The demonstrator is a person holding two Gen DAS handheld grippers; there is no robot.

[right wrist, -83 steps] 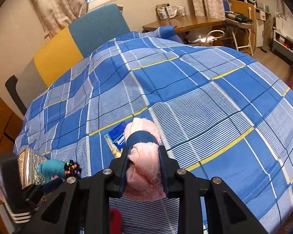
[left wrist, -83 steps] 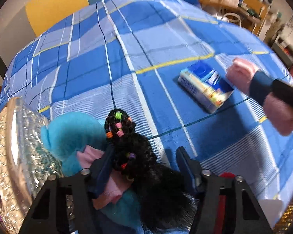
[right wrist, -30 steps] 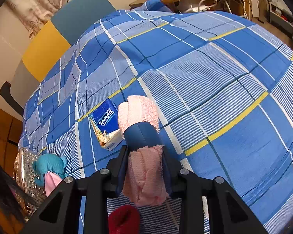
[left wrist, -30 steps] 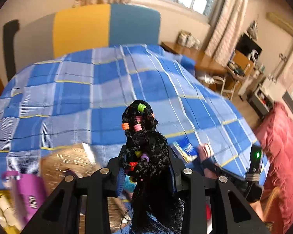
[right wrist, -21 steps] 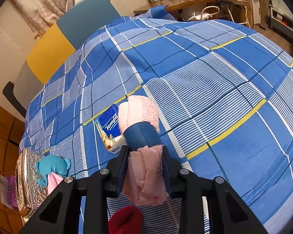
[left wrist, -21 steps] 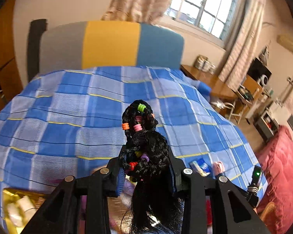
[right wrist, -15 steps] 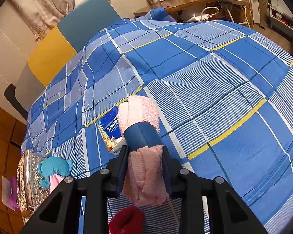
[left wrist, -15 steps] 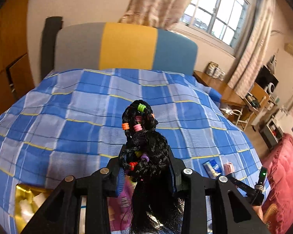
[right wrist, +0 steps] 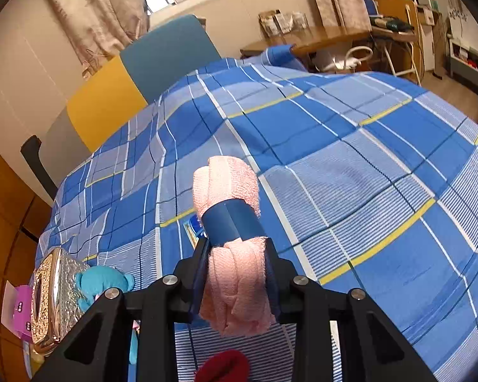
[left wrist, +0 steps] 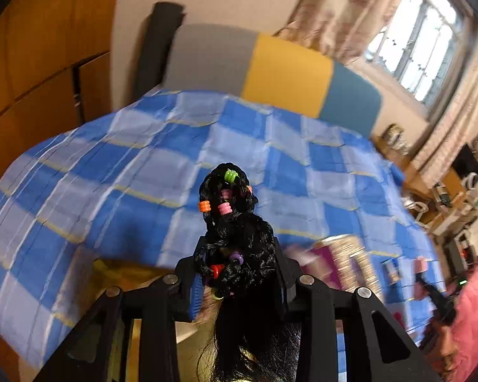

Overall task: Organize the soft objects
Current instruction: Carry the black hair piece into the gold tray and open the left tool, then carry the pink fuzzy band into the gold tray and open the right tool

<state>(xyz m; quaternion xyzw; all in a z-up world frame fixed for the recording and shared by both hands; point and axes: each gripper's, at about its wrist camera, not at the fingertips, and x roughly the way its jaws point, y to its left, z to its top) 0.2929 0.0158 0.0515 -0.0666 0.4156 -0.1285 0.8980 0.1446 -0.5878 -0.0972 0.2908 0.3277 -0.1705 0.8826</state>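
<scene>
My left gripper is shut on a black wig with coloured beads, held up in the air above the bed's left side. My right gripper is shut on a rolled pink towel with a blue band, held above the blue checked bedspread. The towel and right gripper also show far right in the left wrist view. A teal plush toy lies next to an ornate gold box. A red soft thing lies below my right gripper.
A blue tissue pack lies mostly hidden behind the towel. A purple pack sits left of the gold box. A wooden cabinet stands to the left of the bed. A desk and chair stand beyond the bed.
My left gripper took hold of the wig beside the plush, lifted it high and swung left, still moving. My right gripper kept the towel and tilted up a little.
</scene>
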